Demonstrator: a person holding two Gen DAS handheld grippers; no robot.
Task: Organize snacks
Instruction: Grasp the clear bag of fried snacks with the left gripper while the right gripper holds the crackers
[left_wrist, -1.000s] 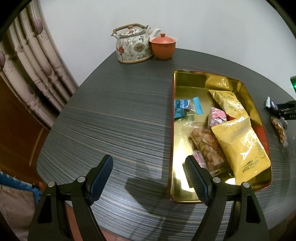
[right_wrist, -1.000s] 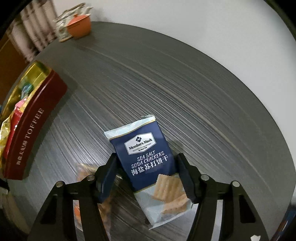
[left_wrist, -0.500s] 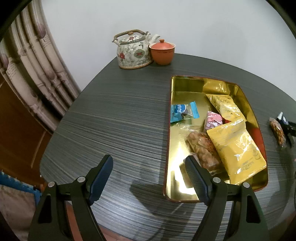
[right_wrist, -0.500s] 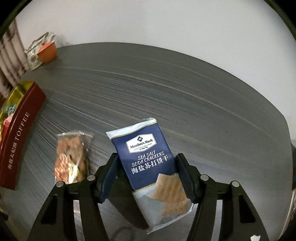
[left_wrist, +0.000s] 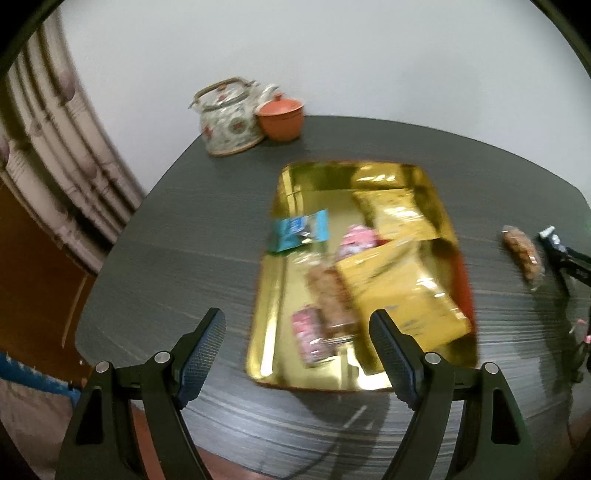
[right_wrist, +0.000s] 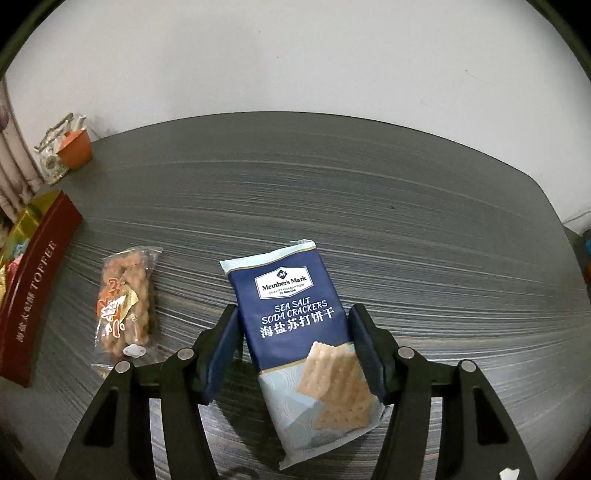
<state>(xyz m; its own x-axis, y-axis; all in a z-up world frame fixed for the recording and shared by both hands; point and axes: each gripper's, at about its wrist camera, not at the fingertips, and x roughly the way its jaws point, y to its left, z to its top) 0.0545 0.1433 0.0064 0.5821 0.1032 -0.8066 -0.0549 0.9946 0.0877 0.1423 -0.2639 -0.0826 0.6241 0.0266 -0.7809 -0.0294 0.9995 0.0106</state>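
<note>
Your right gripper (right_wrist: 293, 349) is clamped on the soda cracker pack (right_wrist: 301, 339), fingers (right_wrist: 225, 350) pressing both long edges about mid-pack; the pack sticks out toward 12 o'clock over the dark tabletop (right_wrist: 369, 206). Can't tell if its lower end touches the surface. At 9 o'clock of the pack, well apart from it, the clear-wrapped brown snack (right_wrist: 125, 295) lies flat on the tabletop. Further toward 9, the red toffee tin (right_wrist: 35, 299) shows its side wall, with yellow wrappers visible inside. Teapot (right_wrist: 51, 155) and orange lidded cup (right_wrist: 75, 147) sit at the far 10 o'clock edge.

Your left gripper (left_wrist: 297, 352) is wide open, nothing in it, hanging above the near edge of the tin (left_wrist: 291, 184), whose inside is gold. This view is motion-blurred. In the tin: big yellow bag (left_wrist: 402, 291) at the 4 o'clock side, second yellow bag (left_wrist: 395, 214) toward 1, blue packet (left_wrist: 299, 230) at 10, pink packet (left_wrist: 356, 238) in the middle, another pink packet (left_wrist: 310, 338) at 6, clear pack of brown snack (left_wrist: 332, 295) between them. Outside the tin at 3 o'clock you see the same brown snack (left_wrist: 522, 251) on the tabletop, with your right gripper just past it at frame edge.
</note>
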